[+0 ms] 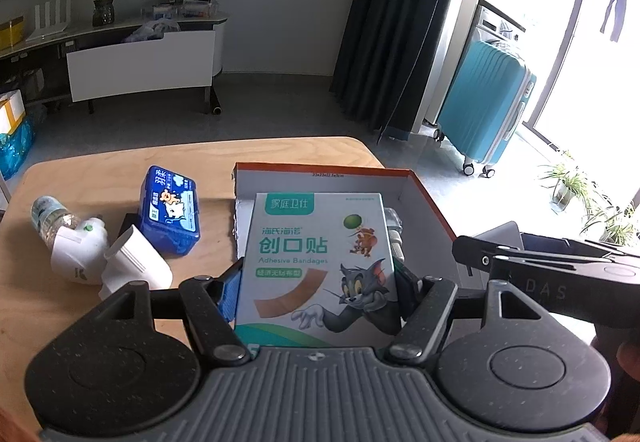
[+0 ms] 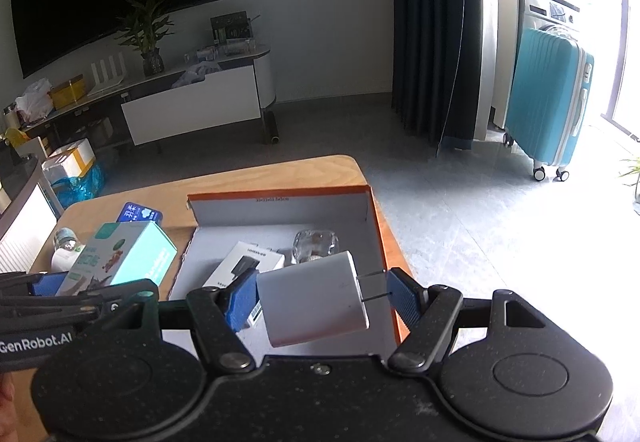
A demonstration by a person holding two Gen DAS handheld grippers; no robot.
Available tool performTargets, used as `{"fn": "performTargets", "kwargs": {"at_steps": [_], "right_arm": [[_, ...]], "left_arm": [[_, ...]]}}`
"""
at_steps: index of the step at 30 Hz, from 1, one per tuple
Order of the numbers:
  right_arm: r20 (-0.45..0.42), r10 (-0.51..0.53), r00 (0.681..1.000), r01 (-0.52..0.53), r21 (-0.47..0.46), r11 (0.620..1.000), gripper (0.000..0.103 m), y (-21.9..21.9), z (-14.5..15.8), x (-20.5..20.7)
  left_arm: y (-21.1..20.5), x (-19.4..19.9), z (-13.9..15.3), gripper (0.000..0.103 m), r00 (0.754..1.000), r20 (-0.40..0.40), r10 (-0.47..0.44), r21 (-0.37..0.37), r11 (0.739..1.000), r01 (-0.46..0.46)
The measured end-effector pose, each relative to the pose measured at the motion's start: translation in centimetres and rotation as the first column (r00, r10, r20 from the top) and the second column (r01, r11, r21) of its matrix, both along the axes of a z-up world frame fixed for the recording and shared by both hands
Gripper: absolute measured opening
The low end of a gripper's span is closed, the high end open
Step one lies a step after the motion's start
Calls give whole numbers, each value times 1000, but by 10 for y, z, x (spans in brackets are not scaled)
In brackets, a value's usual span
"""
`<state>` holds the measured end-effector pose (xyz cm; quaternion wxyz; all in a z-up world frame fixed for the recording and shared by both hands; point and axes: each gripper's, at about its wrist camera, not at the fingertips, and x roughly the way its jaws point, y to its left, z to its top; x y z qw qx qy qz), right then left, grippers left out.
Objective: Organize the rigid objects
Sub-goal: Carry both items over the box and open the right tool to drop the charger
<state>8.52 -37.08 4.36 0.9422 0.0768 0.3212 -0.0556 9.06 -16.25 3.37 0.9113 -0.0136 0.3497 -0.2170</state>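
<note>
The left gripper (image 1: 318,294) clamps the light, crushable bandage box (image 1: 316,262) by its sides, while the right gripper (image 2: 322,296) pinches the stiff, slippery charger (image 2: 312,300) at nine and three o'clock.

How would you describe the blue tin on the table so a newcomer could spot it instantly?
Start at the wooden table and the orange-rimmed box. Just left of that box, outside it, lies the blue tin. It alone is deep blue with a cartoon label; its neighbours are white plastic pieces.
</note>
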Motion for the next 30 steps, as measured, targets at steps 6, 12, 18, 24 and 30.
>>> {"fn": "performTargets", "kwargs": {"at_steps": [6, 12, 18, 24, 30], "right_arm": [[1, 9, 1000, -9, 0, 1000, 84, -2, 2, 9], [12, 11, 1000, -12, 14, 1000, 84, -6, 6, 26], [8, 27, 1000, -27, 19, 999, 84, -6, 6, 40], [-2, 20, 1000, -20, 41, 999, 84, -13, 2, 53], [-13, 23, 1000, -22, 49, 999, 84, -15, -2, 63]], "left_arm": [[-3, 6, -1, 71, 1000, -5, -2, 3, 1000, 2], [-5, 13, 0, 71, 1000, -7, 1, 7, 1000, -1], [-12, 22, -2, 71, 1000, -8, -1, 16, 1000, 1], [-19, 30, -6, 71, 1000, -14, -5, 27, 1000, 5], [-26, 37, -8, 71, 1000, -16, -3, 34, 999, 3]]}}
